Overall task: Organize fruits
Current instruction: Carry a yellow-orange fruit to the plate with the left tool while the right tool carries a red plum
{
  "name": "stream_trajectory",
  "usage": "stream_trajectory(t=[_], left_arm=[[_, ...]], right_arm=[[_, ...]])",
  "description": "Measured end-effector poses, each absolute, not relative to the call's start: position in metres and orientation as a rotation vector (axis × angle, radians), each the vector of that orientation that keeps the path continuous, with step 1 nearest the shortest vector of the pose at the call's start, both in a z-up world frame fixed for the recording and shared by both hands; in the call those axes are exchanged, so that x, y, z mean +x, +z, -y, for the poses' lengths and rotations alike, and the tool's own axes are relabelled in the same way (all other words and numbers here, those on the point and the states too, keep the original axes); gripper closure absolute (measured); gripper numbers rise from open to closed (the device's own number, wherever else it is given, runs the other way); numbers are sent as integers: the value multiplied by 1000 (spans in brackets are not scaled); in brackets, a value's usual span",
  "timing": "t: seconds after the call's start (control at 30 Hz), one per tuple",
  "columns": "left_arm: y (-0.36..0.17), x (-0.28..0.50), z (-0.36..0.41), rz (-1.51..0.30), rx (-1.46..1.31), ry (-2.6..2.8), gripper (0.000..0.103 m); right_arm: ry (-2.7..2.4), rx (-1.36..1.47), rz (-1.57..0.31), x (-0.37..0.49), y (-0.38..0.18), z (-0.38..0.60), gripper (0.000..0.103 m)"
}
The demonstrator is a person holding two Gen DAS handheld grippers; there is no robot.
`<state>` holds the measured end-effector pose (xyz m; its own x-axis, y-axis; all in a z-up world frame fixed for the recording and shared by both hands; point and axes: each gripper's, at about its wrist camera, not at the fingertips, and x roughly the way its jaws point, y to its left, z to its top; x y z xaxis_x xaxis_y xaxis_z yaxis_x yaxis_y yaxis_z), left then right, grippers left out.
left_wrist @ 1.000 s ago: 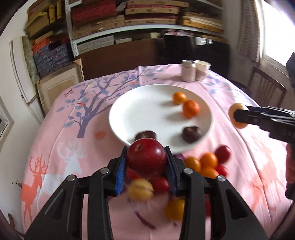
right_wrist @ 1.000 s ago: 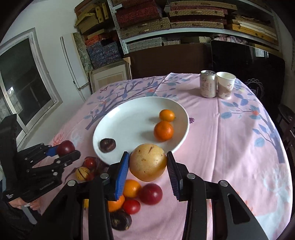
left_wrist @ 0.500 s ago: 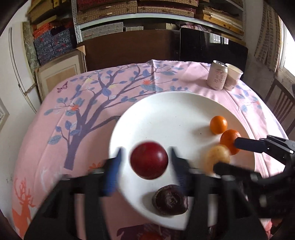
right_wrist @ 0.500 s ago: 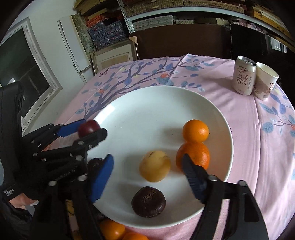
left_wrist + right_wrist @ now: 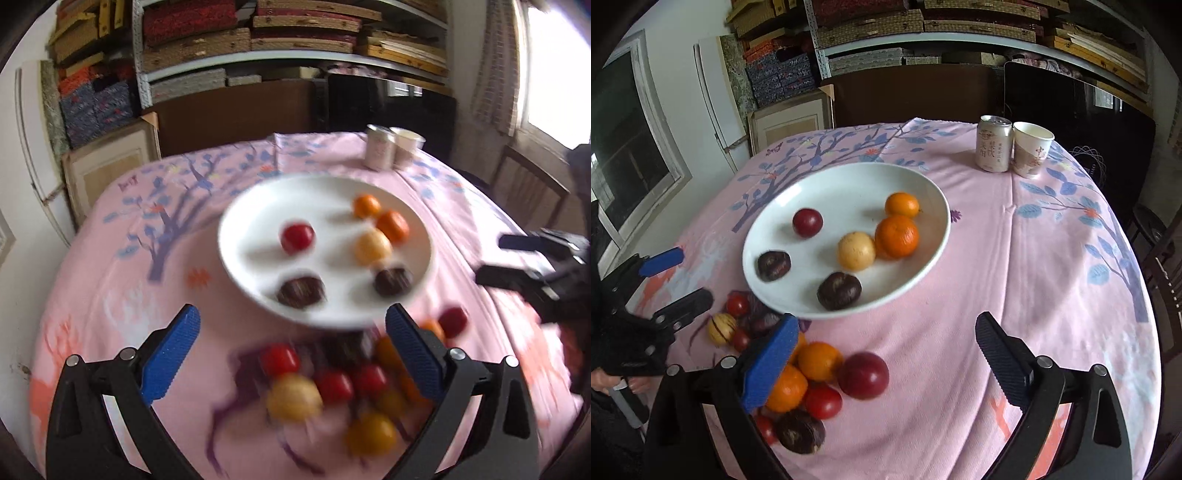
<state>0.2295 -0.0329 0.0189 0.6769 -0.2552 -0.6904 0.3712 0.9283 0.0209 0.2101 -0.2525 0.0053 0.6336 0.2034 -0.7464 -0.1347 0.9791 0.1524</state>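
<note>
Fruits split into two groups: six sit on the white plate (image 5: 934, 236), and a loose pile (image 5: 820, 373) waits on the pink tablecloth (image 5: 1015, 258) just in front of it. Among those plated, the red plum (image 5: 808, 222) and the yellow pear (image 5: 856, 250) lie apart from the pads, so both look delivered. My left gripper (image 5: 291, 358) has just been opening and stands wide with nothing between its jaws; my right gripper (image 5: 886, 354) has done the same and is empty too. I hang both above the pile, since that is where the next picks lie.
</note>
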Motion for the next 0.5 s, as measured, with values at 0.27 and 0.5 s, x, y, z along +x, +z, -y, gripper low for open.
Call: stream_trajectory(t=[0.27,0.5], left_arm=[[-37,176,50,-829,310,-317,4],[-57,196,52,-902,299,-348,5]], right_arm=[[213,280,-953,210,-44,272,6],[227,280,-948,214,-59,258,8]])
